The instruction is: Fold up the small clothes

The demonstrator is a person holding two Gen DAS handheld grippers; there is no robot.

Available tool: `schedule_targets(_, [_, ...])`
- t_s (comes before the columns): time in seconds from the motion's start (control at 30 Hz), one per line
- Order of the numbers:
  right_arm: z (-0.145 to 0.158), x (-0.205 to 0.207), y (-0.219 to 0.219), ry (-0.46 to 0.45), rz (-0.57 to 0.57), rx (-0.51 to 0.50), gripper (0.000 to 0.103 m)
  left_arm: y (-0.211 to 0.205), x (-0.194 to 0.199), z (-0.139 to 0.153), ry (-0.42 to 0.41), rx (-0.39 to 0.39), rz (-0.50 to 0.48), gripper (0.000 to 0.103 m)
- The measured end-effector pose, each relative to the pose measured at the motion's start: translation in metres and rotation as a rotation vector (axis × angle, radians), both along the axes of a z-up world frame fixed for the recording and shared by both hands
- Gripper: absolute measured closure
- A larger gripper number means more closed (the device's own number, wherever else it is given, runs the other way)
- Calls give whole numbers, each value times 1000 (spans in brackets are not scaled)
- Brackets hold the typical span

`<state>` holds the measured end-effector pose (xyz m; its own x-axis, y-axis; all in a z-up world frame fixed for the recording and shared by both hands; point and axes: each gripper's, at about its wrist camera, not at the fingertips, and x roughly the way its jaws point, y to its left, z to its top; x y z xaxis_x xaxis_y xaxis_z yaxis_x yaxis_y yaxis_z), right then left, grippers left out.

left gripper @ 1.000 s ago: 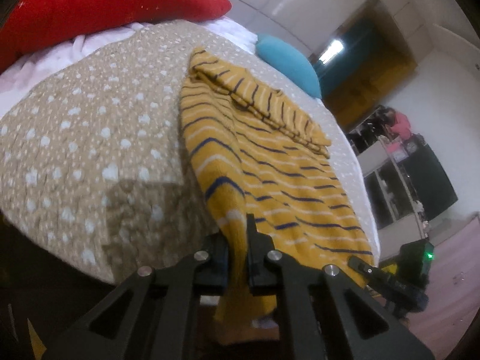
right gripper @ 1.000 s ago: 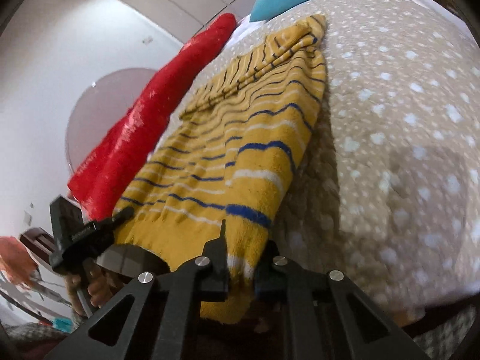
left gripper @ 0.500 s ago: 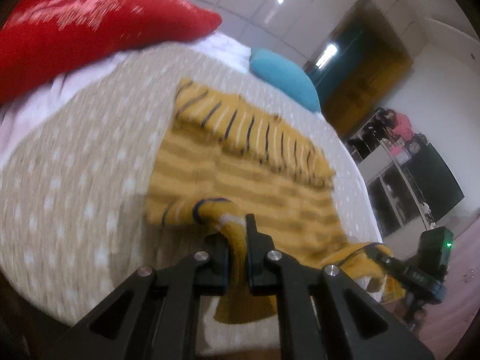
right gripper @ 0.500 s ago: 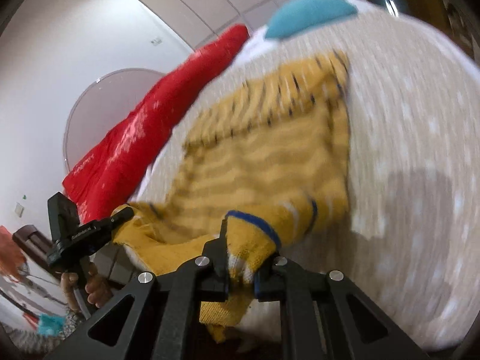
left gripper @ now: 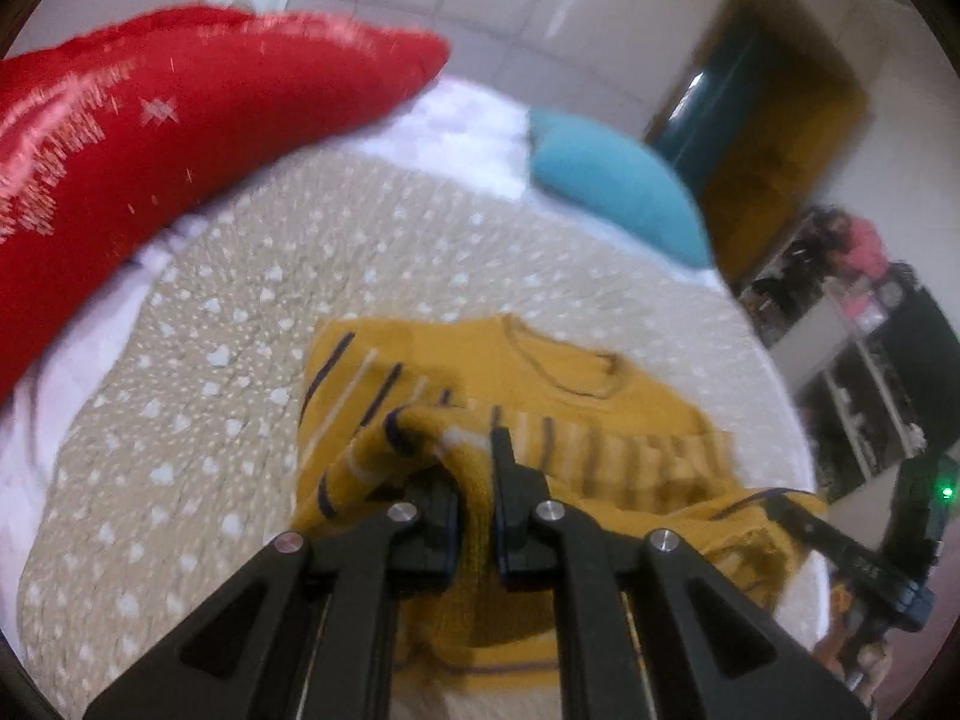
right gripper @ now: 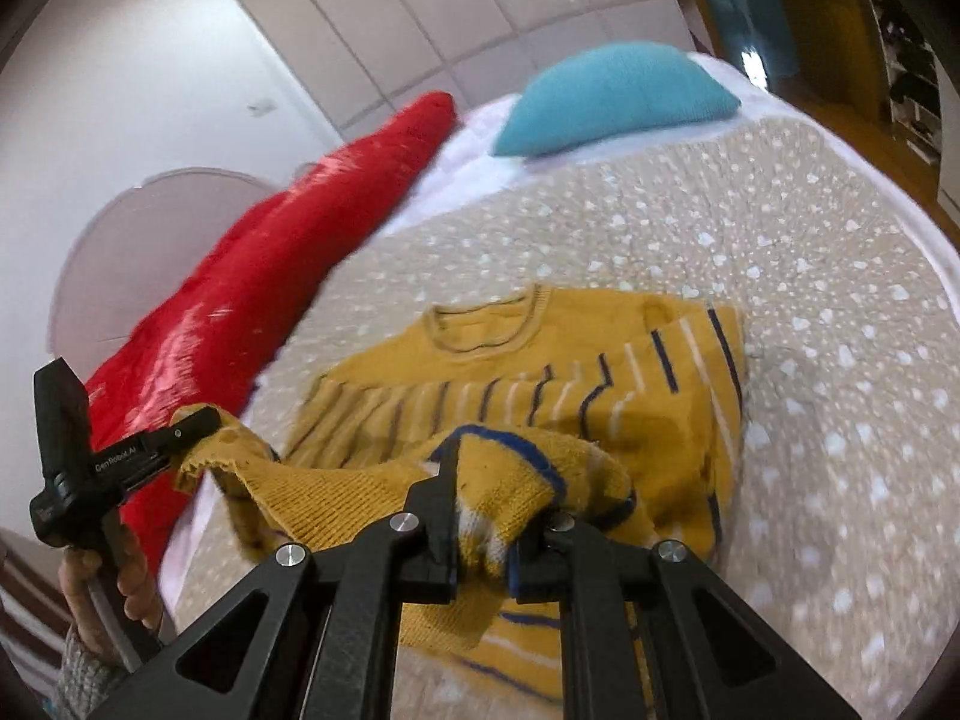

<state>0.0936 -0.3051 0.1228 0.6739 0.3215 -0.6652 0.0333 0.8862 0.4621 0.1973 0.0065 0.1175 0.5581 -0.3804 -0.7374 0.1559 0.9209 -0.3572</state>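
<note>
Both tongs (left gripper: 475,480) carried sweater (right gripper: 540,360) hem (still pinched) forward — collarward

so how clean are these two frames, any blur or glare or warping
Left wrist view: motion blur smears the yellow striped sweater and the red cushion; the left hand-held gripper stays sharp; ceiling lights glare; fisheye bends the bed edge. Right wrist view: milder blur, the sweater's stripes readable, the red cushion streaked, the right hand-held gripper crisp, dark vignette in the corners.
</note>
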Motion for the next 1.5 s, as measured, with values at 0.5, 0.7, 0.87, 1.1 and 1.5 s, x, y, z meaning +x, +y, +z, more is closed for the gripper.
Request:
schedule_targets(0.5, [-69,110,-69,151,-154,274,58,58,79,-30,81,-312,158,31])
schedule_targets(0.7, [-47,95,-82,96,-208,242,44,63,65,-26,102,-195,160,31])
schedule_targets(0.87, [-29,55,-74,96,-156,76,44,56,23,-34,92,-49,54,31])
schedule_targets(1.1, [-48,-14,-33,112,-38,-249,60,34,-35,-68,72,273,-88,31])
schedule_targets(1.5, [-45,-63,-100,114,-193,-121,73,68,-54,-108,27,108,46,20])
